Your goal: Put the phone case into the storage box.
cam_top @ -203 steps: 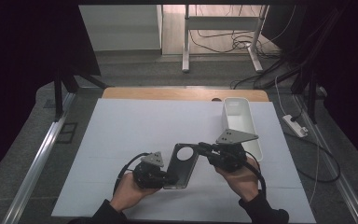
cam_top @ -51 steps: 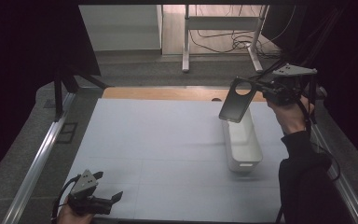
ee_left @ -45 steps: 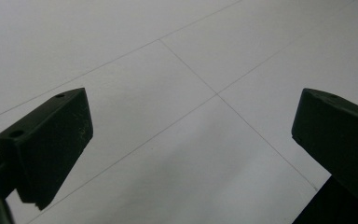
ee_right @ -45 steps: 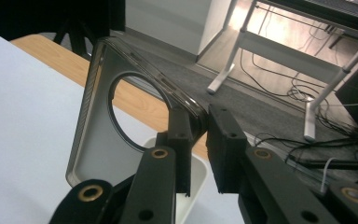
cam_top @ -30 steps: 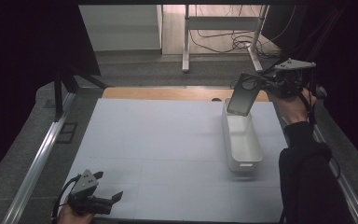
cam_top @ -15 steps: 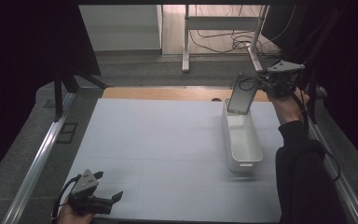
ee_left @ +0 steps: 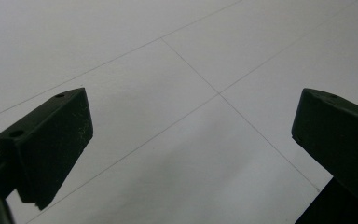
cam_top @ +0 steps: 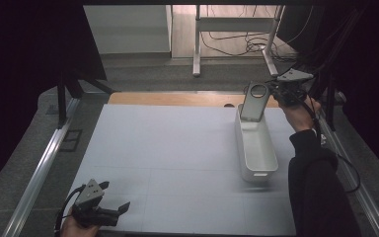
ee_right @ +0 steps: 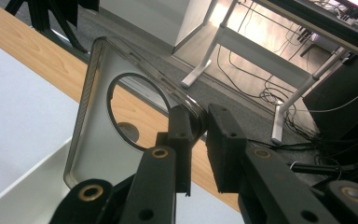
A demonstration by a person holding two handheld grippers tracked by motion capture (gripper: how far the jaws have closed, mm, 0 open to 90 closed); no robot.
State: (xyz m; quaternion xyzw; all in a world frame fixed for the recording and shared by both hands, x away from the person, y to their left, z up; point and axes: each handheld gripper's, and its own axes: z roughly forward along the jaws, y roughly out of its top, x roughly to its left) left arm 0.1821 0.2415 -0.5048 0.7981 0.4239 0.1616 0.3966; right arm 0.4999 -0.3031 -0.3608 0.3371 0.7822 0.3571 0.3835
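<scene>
Nearest to where the person stands, at about seven o'clock on the white surface [cam_top: 177, 148], the left tongs [cam_top: 109, 205] rest low in one hand, jaws spread wide with nothing between them. The left gripper view looks down past the two black jaws at bare white sheet crossed by thin seam lines. These tongs sit in the same spot as they did a second or two ago.

Further out, at roughly two o'clock, a long white bin [cam_top: 254, 143] lies lengthwise, its open top facing up and, as far as can be seen, nothing in it.

At the far end of that bin, the right tongs [cam_top: 275, 90] hold a clear phone case [cam_top: 254, 101] by its top edge, near the round camera cut-out. The right gripper view shows the jaws pinched together on the case's thin rim [ee_right: 193, 114]. The case hangs nearly upright, its lower end dipping into the far end of the bin.

What has changed: over the last couple of seconds the case has come down from well above the bin and turned more upright, so its bottom edge now sits at or just inside the bin's rim. That suggests the case is about to be dropped into the bin, with only the release left to do.

Counted: two tongs, one phone case, one bin.
</scene>
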